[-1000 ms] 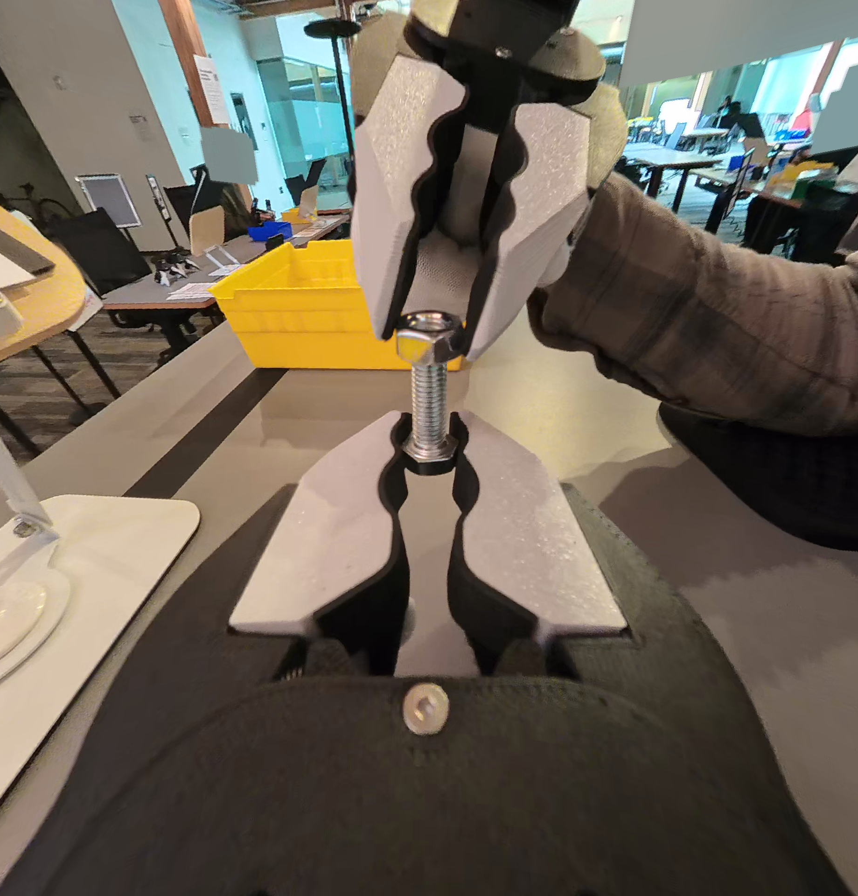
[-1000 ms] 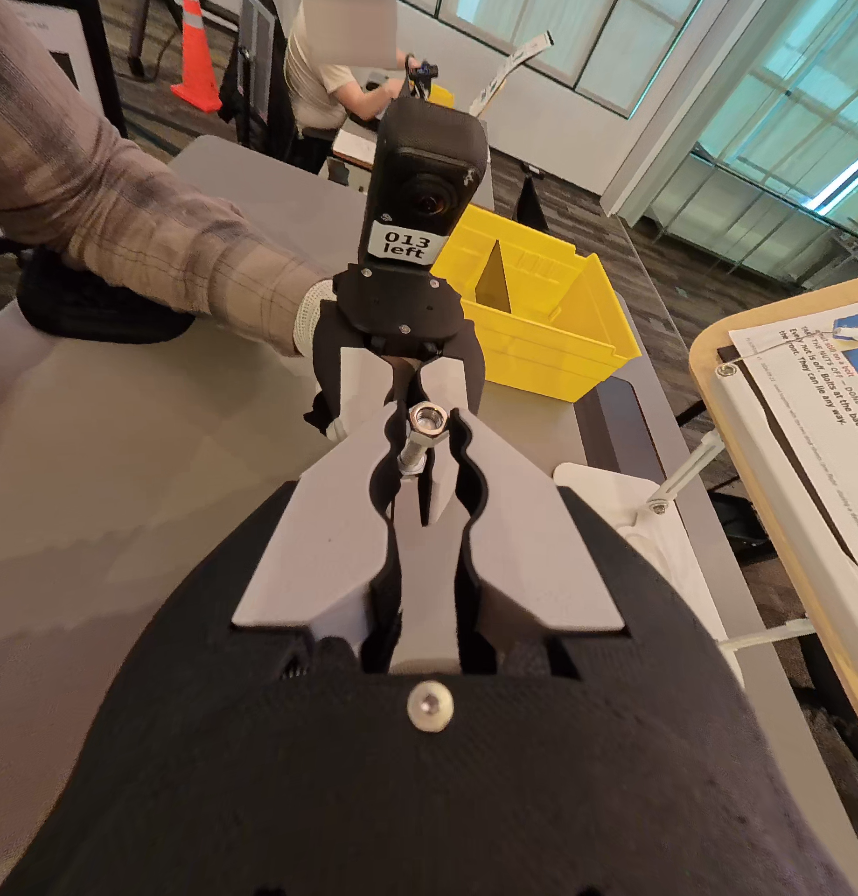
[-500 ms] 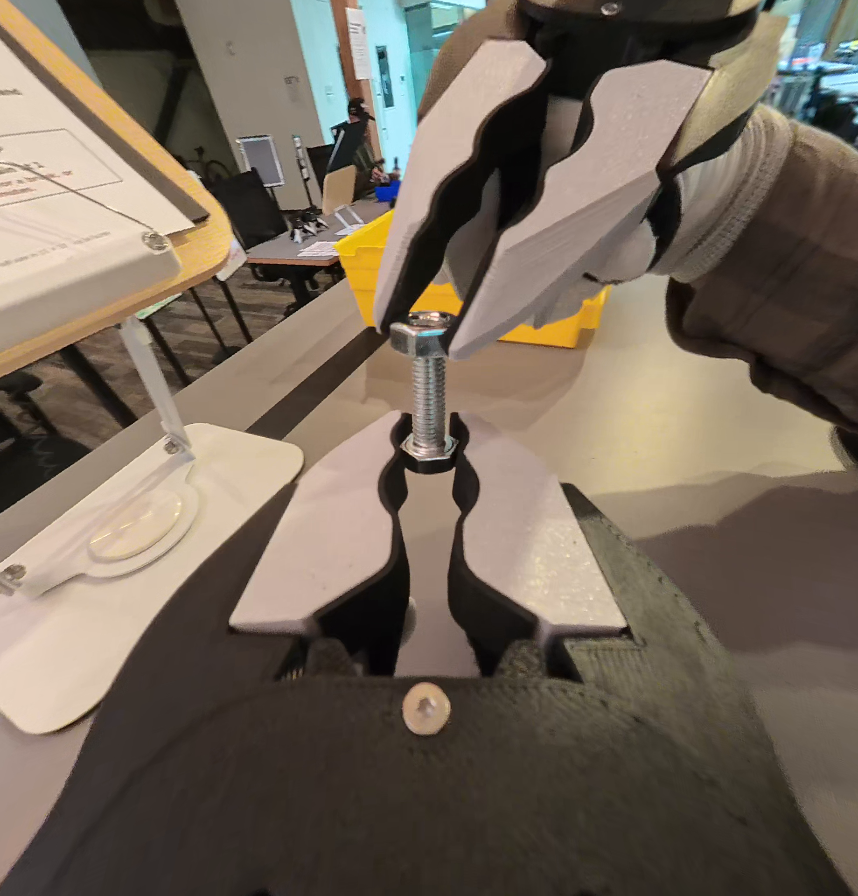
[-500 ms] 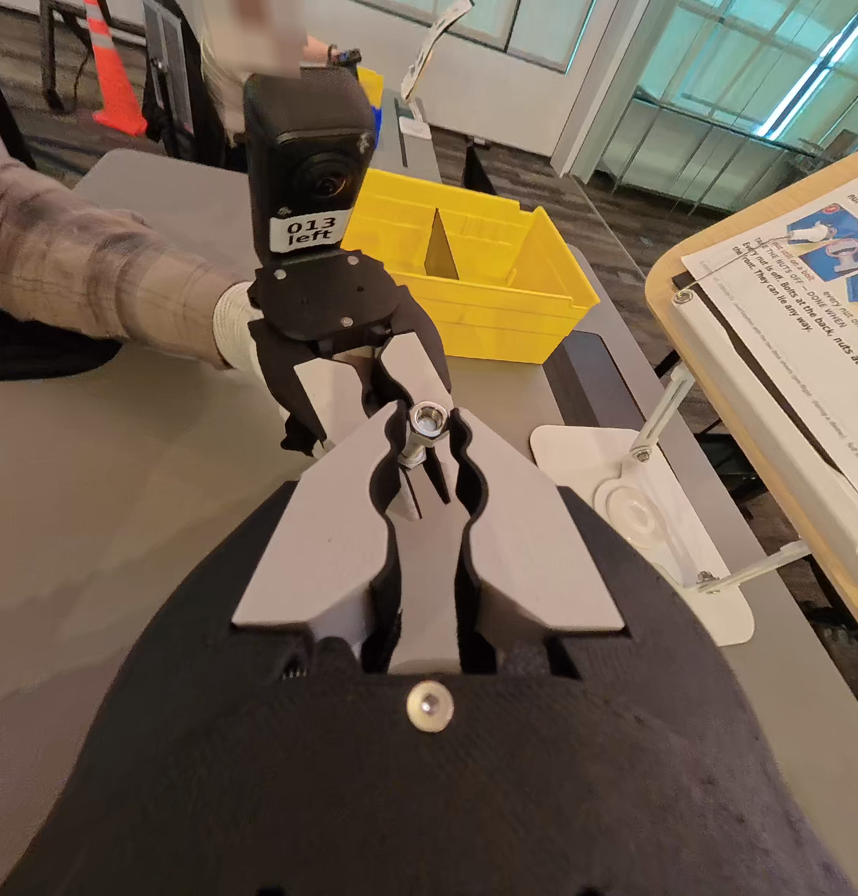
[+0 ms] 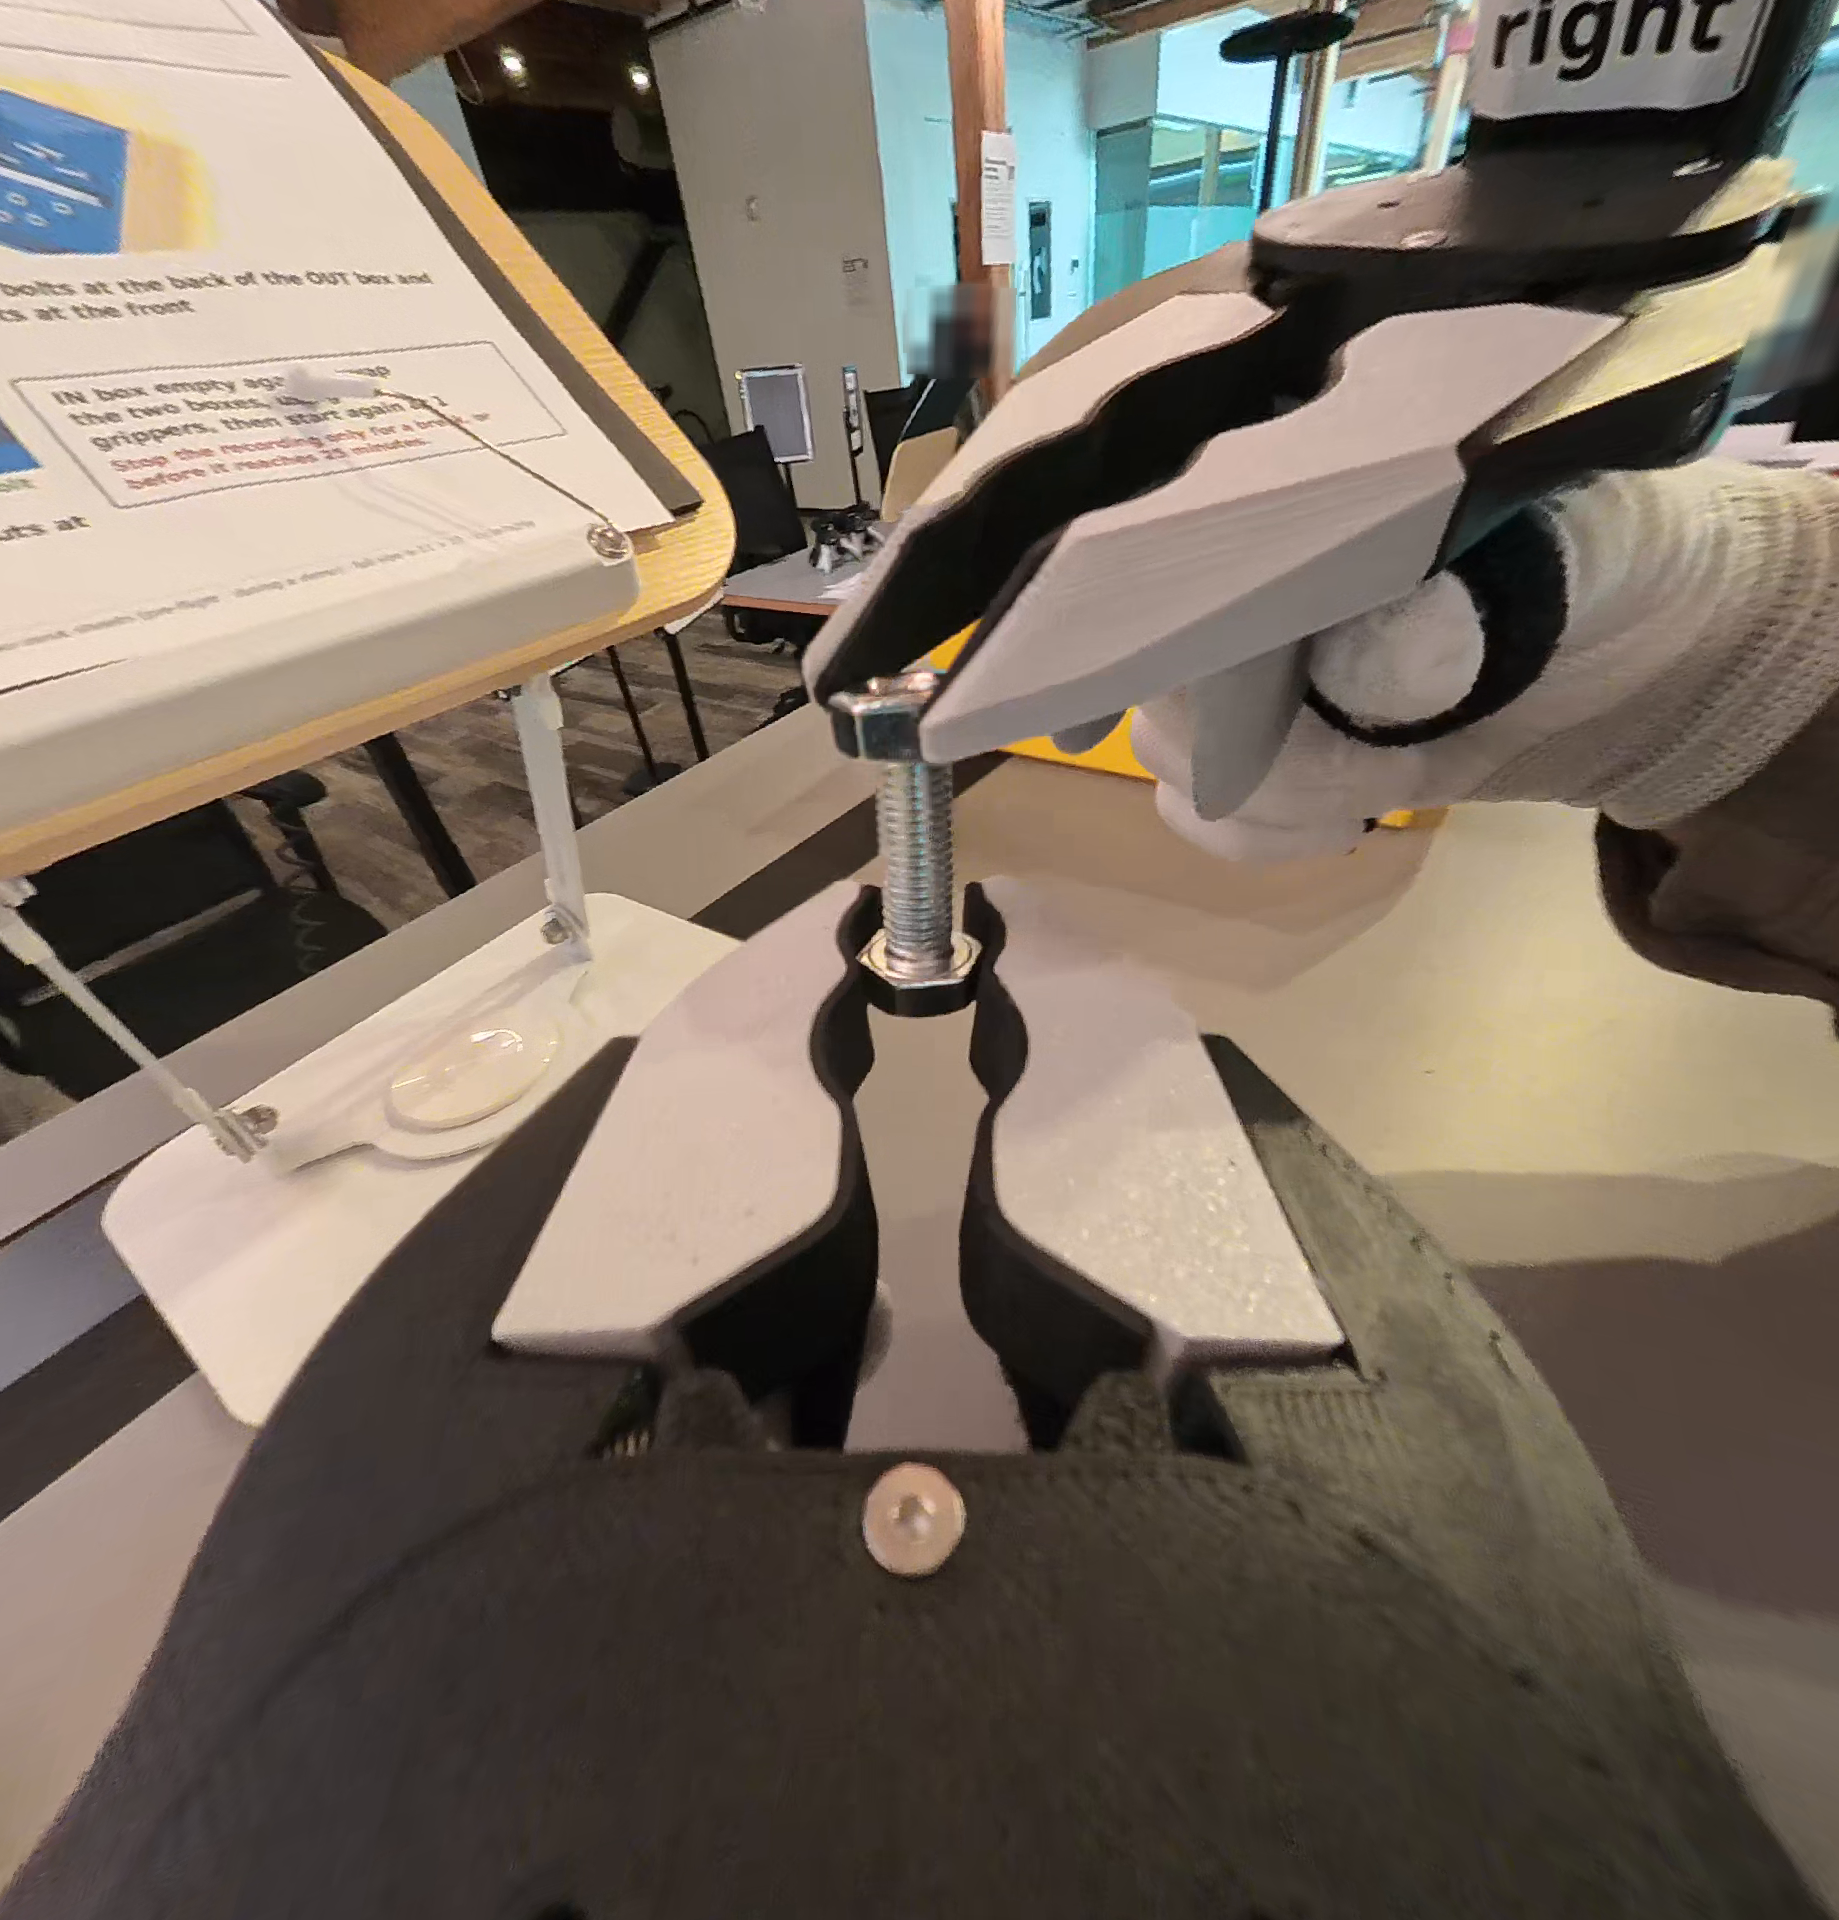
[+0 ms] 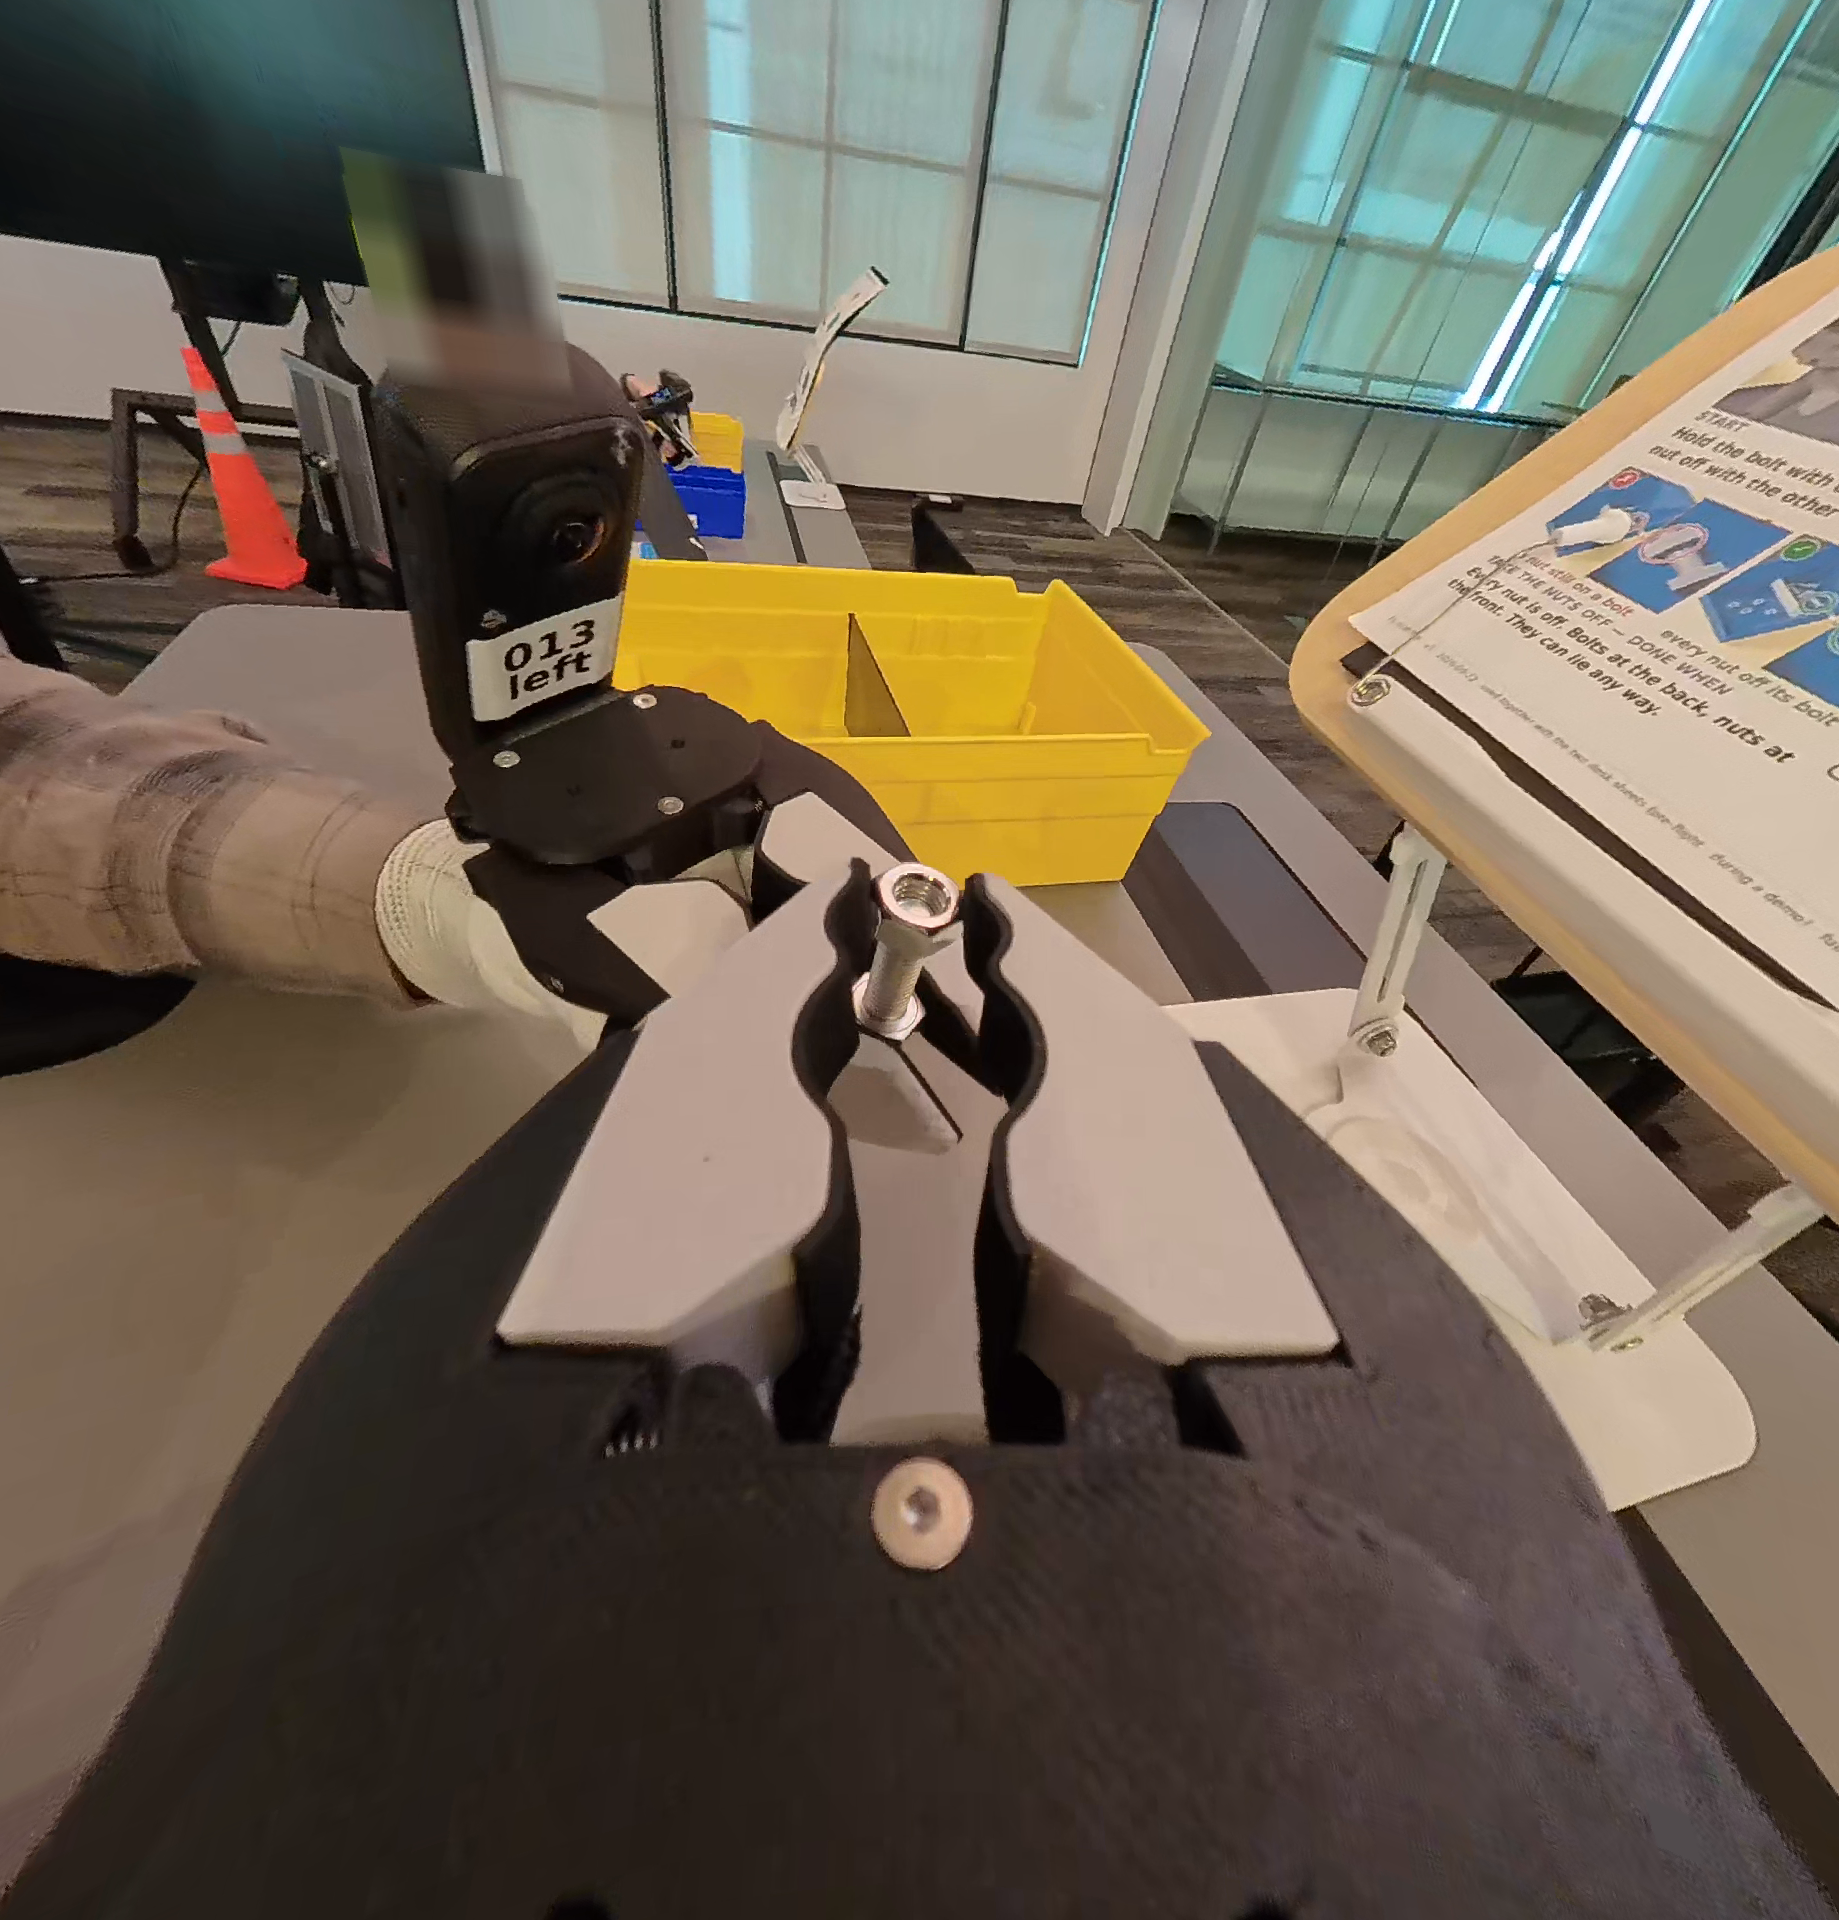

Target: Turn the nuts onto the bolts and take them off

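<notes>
Turned partway round since a second ago, the nut (image 6: 916, 902) sits at the free end of the bolt (image 5: 917, 862), held above the table (image 5: 1517, 1039). The right gripper (image 5: 882, 698) is clamped on the nut and the left gripper (image 5: 915, 968) on the bolt's head. This looks like mid-twist; the next move probably calls for releasing, regripping and turning again with the thread kept straight.

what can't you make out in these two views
- Left wrist view: the right claw covers most of the nut, so its thread engagement on the bolt is unclear.
- Right wrist view: the yellow bin has its floor hidden behind its near wall.
</notes>
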Motion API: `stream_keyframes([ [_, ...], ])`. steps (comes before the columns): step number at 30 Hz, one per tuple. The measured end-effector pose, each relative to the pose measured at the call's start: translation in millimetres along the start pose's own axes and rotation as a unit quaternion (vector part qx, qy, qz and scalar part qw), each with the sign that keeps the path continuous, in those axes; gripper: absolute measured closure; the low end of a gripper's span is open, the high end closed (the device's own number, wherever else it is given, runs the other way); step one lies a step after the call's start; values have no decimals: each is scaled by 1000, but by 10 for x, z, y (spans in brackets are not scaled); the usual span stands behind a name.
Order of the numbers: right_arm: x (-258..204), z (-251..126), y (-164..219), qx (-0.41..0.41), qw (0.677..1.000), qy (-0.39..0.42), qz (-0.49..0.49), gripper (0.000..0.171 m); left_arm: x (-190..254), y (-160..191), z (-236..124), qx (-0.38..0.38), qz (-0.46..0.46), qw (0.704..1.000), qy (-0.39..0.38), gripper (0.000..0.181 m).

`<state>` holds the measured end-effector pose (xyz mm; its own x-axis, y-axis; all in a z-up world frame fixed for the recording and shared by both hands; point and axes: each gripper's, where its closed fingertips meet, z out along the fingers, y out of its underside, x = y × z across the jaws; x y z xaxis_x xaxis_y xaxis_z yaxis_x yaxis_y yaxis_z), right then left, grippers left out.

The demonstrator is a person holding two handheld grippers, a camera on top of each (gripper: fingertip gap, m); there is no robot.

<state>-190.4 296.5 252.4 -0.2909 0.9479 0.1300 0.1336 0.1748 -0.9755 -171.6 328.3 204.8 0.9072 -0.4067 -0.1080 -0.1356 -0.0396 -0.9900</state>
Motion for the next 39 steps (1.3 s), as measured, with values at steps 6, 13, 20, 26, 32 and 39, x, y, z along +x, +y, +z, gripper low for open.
stream_keyframes([
  [6,46,76,5,-5,1000,24,5,155,-120,26,-9,-6,7,999,-40,166],
  [13,105,212,-19,7,998,66,7,155,-275,43,-45,-6,-3,997,-74,166],
  [20,116,235,-46,4,996,86,-7,155,-302,22,-61,-2,-2,997,-77,166],
  [26,97,236,-57,2,996,85,-14,155,-288,13,-60,2,-6,997,-72,166],
  [32,85,232,-58,-3,996,84,-22,155,-276,11,-59,2,-6,998,-69,166],
  [39,60,244,-53,-5,997,79,-25,153,-213,18,-37,-3,5,998,-61,166],
])
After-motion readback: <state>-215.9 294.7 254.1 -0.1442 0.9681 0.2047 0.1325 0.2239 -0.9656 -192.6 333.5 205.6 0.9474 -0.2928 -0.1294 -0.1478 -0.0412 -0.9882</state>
